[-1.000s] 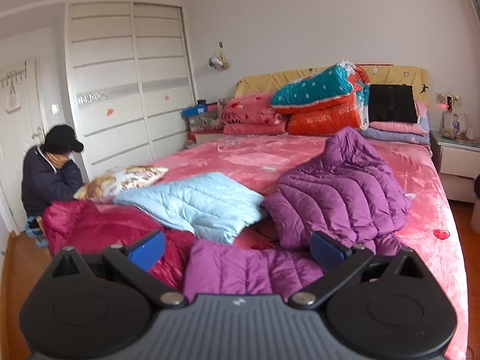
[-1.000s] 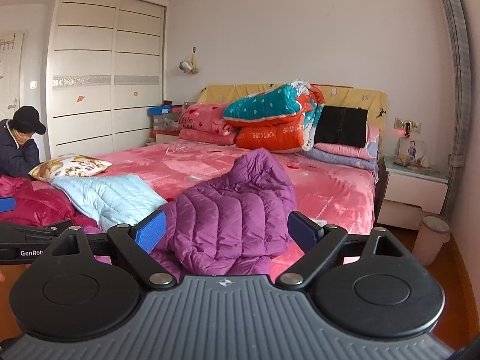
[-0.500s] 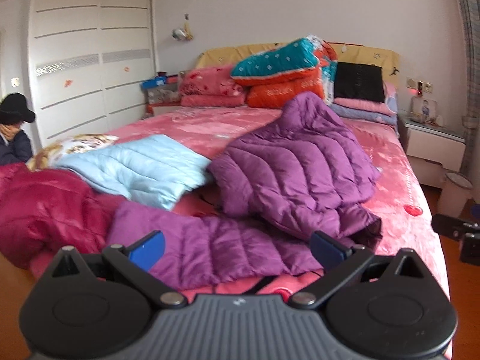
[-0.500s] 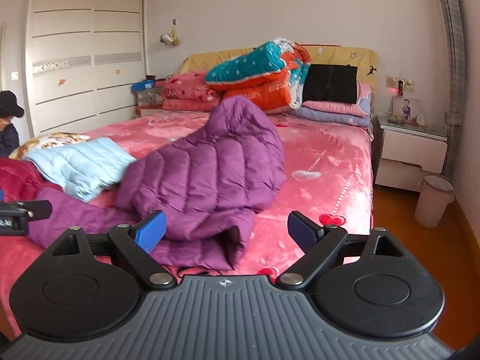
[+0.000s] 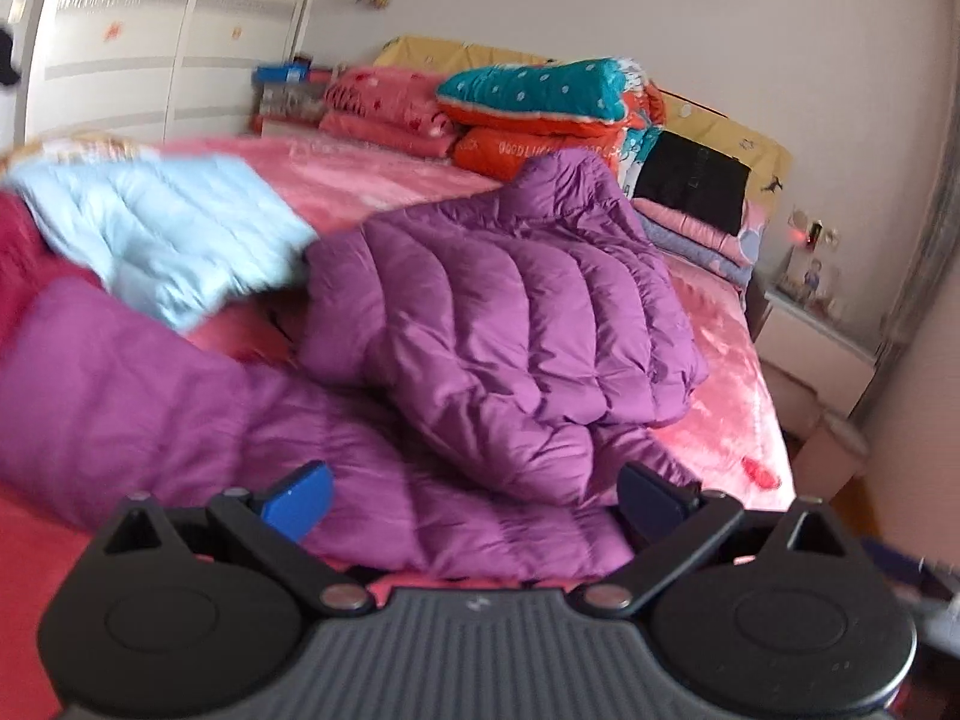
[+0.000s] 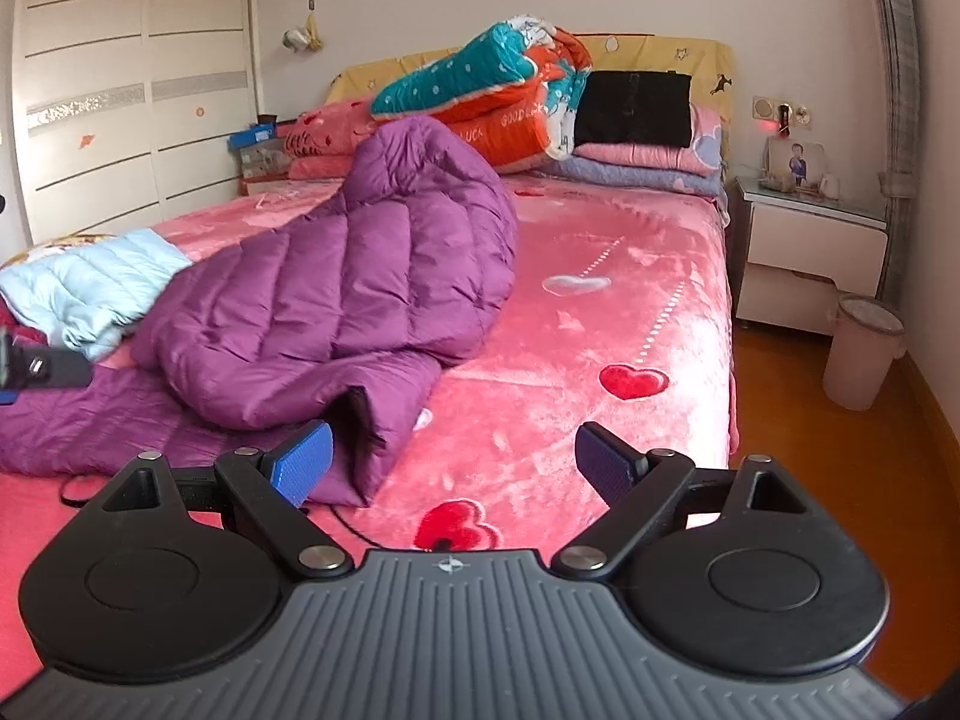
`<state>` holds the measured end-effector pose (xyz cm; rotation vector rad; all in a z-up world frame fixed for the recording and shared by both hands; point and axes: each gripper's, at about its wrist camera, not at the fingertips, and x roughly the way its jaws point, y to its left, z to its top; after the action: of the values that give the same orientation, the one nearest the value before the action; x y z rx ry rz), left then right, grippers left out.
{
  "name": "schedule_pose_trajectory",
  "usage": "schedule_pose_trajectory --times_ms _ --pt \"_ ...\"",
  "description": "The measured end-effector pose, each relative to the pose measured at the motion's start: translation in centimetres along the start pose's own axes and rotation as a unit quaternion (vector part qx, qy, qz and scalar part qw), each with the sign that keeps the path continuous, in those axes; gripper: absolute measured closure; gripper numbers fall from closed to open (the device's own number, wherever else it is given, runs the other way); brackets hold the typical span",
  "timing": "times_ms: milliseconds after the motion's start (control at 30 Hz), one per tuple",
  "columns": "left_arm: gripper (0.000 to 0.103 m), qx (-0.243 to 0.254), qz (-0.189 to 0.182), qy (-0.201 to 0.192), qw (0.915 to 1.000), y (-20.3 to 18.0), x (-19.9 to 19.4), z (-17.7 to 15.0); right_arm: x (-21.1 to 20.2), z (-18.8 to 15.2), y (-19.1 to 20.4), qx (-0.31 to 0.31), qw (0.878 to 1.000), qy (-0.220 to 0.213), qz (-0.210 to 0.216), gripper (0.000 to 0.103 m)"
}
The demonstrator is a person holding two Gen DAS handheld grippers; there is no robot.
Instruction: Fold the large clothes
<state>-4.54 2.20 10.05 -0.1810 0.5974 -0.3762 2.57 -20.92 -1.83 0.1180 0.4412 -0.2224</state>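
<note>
My left gripper [image 5: 474, 498] has its jaws spread wide and holding nothing, hovering just over the crumpled purple quilted down coat [image 5: 498, 324] on the pink plush bed [image 5: 726, 360]. My right gripper [image 6: 453, 462] is spread and empty too, its left pad beside the coat's open sleeve cuff [image 6: 360, 420]. A folded pale-blue quilted jacket [image 5: 162, 234] lies beyond the coat's left side, touching it, with a dark red garment [image 5: 18, 258] at the far left. Stacked teal-and-orange quilts [image 6: 510, 90] sit at the headboard. A white nightstand [image 6: 810, 240] and pink bin [image 6: 864, 348] stand right of the bed.
</note>
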Motion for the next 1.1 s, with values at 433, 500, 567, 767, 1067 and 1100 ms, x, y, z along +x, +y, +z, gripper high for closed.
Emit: schedule_pose_trajectory --times_ms 433,500,567,767,1067,1100 --pt "0.006 -0.134 0.007 0.024 0.9907 0.0 9.3 1.2 1.8 0.0 -0.6 -0.036 0.999 0.0 0.041 0.0" --pt "0.006 -0.149 0.002 0.021 0.9886 0.2 10.1 1.4 2.3 0.1 -1.0 -0.029 0.998 0.003 0.047 0.0" --pt "0.006 -0.157 0.001 0.017 0.9875 0.1 10.9 1.8 2.7 0.2 -1.1 -0.022 0.999 0.008 0.049 0.0" --pt "0.016 -0.181 0.005 0.022 0.9832 0.0 12.8 2.5 3.2 0.5 -1.8 0.01 0.998 0.017 0.067 0.0" --pt "0.041 -0.175 0.019 0.03 0.9839 -0.3 13.8 2.9 4.0 0.6 -2.4 0.029 0.997 0.031 0.069 0.0" --pt "0.042 -0.168 0.024 0.031 0.9851 -0.3 13.8 2.8 4.1 0.6 -2.5 0.031 0.997 0.032 0.069 0.0"
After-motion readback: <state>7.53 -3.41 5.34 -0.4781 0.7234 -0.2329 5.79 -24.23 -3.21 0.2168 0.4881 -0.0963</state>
